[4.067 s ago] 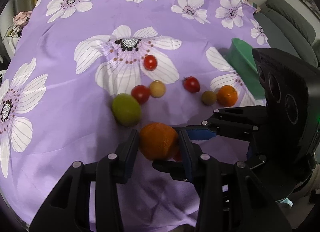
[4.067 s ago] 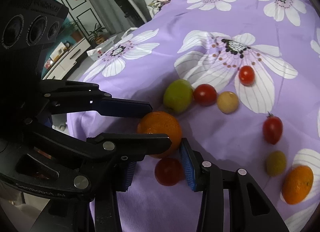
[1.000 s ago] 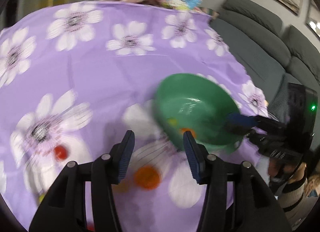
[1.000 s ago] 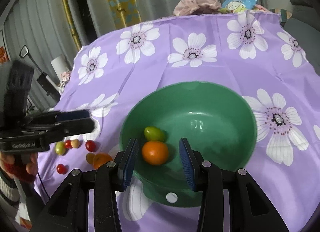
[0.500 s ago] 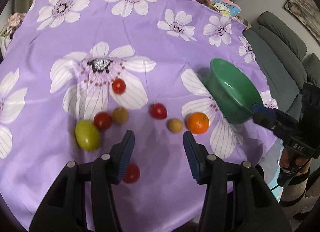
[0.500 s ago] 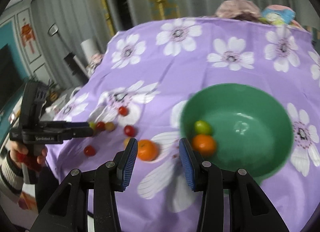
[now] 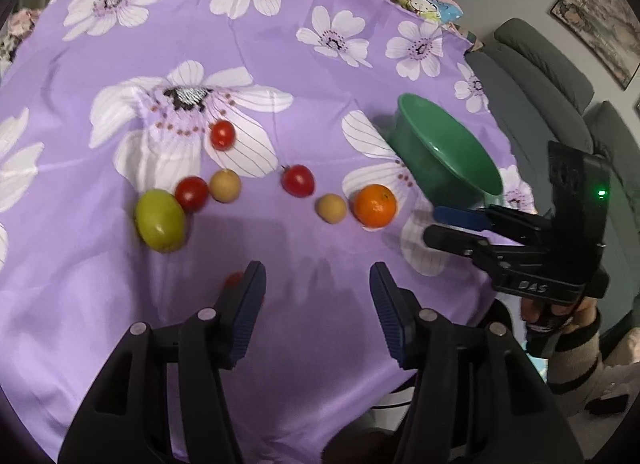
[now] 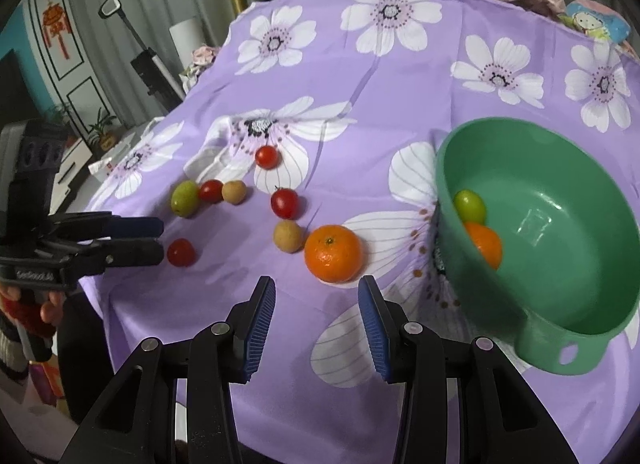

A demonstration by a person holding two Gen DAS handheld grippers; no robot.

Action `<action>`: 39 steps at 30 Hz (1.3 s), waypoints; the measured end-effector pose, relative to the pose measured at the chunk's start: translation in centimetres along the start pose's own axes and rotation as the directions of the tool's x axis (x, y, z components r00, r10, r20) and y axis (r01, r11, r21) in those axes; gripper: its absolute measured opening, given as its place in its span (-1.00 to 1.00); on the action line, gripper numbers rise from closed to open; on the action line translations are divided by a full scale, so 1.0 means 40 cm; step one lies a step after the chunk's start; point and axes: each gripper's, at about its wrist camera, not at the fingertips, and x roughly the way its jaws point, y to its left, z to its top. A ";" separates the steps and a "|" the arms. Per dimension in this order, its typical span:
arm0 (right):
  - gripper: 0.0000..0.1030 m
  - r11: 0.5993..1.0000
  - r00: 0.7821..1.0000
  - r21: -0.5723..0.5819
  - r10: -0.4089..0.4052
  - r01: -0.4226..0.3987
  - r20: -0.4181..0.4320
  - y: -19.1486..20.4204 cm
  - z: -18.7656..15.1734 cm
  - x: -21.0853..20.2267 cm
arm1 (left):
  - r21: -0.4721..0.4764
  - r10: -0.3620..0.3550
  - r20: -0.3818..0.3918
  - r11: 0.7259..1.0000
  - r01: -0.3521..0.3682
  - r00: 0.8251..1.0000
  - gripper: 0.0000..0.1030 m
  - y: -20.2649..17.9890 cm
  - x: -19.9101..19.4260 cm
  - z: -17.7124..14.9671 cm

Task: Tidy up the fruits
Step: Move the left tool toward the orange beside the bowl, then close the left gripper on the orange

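Observation:
A green bowl (image 8: 560, 224) tilts at the right of the purple flowered cloth and holds an orange (image 8: 484, 250) and a green fruit (image 8: 470, 206). A loose orange (image 8: 334, 253) lies just ahead of my right gripper (image 8: 317, 296), which is open and empty. My left gripper (image 7: 316, 284) hovers over bare cloth; its jaws are opening with nothing between them. A small red tomato (image 7: 234, 279) peeks out behind its left finger. Farther off lie a green fruit (image 7: 160, 220), three red tomatoes (image 7: 297, 180) and two tan round fruits (image 7: 331, 208).
The cloth's near edge drops off just below both grippers. A grey sofa (image 7: 540, 64) stands right of the table. Each gripper shows in the other's view, held by a hand (image 7: 560, 312). Bundled cloth and a toy (image 8: 592, 24) sit at the far edge.
The left view has swung from the bowl to the loose fruit, and its jaws stand wider. The right gripper has pulled back from the bowl toward the loose orange.

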 end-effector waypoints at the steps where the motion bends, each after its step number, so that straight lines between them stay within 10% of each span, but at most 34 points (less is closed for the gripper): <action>1: -0.16 1.000 1.000 0.001 0.000 0.000 -0.005 0.002 0.000 0.004 | -0.005 -0.013 -0.002 1.000 0.013 1.000 0.04 -0.001 0.004 0.000; 23: -0.16 0.999 0.997 -0.024 -0.048 0.047 -0.064 -0.009 -0.013 0.064 | -0.064 -0.229 -0.140 0.973 0.222 0.963 0.04 -0.071 0.183 0.071; 39: -0.16 0.997 0.995 -0.062 -0.050 0.044 -0.088 -0.011 0.011 0.112 | -0.130 -0.222 -0.135 0.970 0.205 0.966 0.04 -0.059 0.237 0.136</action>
